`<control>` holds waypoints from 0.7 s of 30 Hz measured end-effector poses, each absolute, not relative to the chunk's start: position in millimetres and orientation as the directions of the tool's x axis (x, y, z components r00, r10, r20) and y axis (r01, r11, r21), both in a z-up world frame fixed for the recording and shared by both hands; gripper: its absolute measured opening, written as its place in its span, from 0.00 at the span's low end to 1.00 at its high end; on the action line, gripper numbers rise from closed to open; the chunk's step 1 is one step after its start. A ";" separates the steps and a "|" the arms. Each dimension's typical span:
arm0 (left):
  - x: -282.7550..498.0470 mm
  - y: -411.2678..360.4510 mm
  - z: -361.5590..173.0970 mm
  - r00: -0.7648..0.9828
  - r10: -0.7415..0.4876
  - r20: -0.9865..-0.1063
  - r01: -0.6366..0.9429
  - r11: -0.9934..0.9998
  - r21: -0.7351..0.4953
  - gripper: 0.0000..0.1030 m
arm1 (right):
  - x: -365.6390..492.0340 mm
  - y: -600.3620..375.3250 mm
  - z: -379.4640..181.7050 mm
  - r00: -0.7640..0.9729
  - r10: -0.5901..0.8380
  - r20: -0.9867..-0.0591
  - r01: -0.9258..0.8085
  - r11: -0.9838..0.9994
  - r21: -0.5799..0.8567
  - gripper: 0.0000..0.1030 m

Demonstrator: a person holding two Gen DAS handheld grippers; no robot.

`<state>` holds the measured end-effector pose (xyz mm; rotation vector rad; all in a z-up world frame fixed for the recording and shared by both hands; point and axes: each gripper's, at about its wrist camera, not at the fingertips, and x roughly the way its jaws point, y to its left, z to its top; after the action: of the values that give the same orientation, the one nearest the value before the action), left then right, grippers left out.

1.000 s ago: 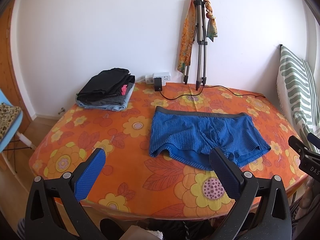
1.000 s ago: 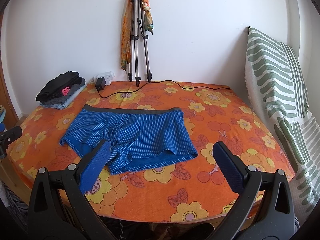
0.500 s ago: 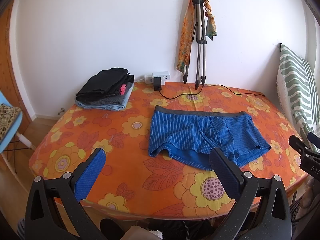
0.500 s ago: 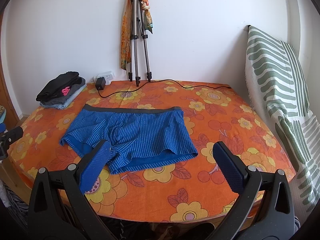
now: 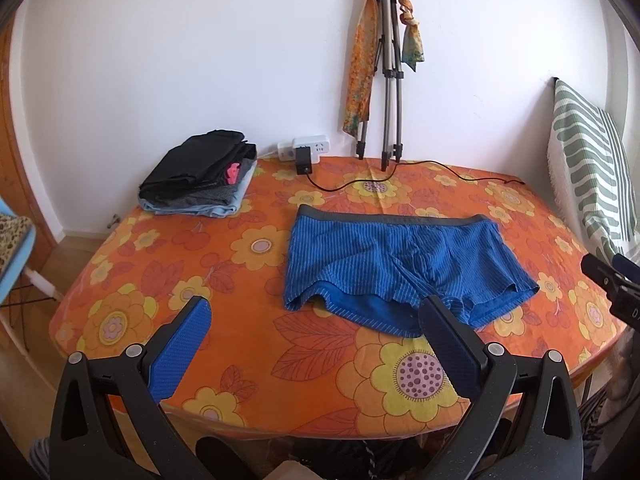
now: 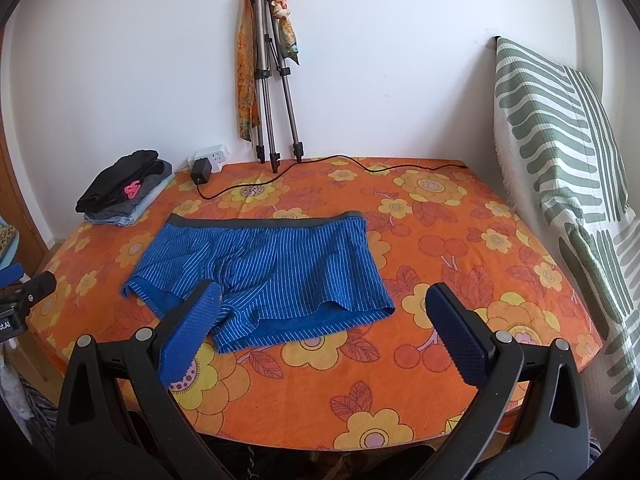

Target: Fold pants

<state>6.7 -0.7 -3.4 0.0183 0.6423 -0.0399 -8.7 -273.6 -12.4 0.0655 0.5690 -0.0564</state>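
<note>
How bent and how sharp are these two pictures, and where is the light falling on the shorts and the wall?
Left wrist view: strong fisheye bend with dark corners; shorts sharp and evenly daylit; wall bright, no glare. Right wrist view: same bend, table edge bows; shorts crisp with faint shadows; open right gripper close and slightly soft.
</note>
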 end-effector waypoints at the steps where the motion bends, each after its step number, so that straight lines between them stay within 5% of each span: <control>1: 7.2 -2.5 -3.7 0.799 -0.040 -0.600 0.054 0.999 0.005 1.00 | -7.6 -275.3 -12.2 0.840 -0.035 -0.541 0.071 0.996 0.045 1.00; 16: 29.0 -52.2 -13.6 0.718 -0.230 -0.657 0.279 0.960 -0.032 1.00 | 40.1 -332.1 -6.7 0.796 0.039 -0.604 0.043 0.992 0.121 1.00; 21: 37.4 -75.4 -20.0 0.658 -0.306 -0.688 0.366 0.929 -0.063 0.91 | 59.5 -353.1 -6.2 0.783 0.053 -0.620 0.047 0.988 0.144 0.97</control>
<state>37.4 -75.4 -20.0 0.0837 0.7629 -0.3806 59.5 -353.1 -6.2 0.1547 0.6717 0.0028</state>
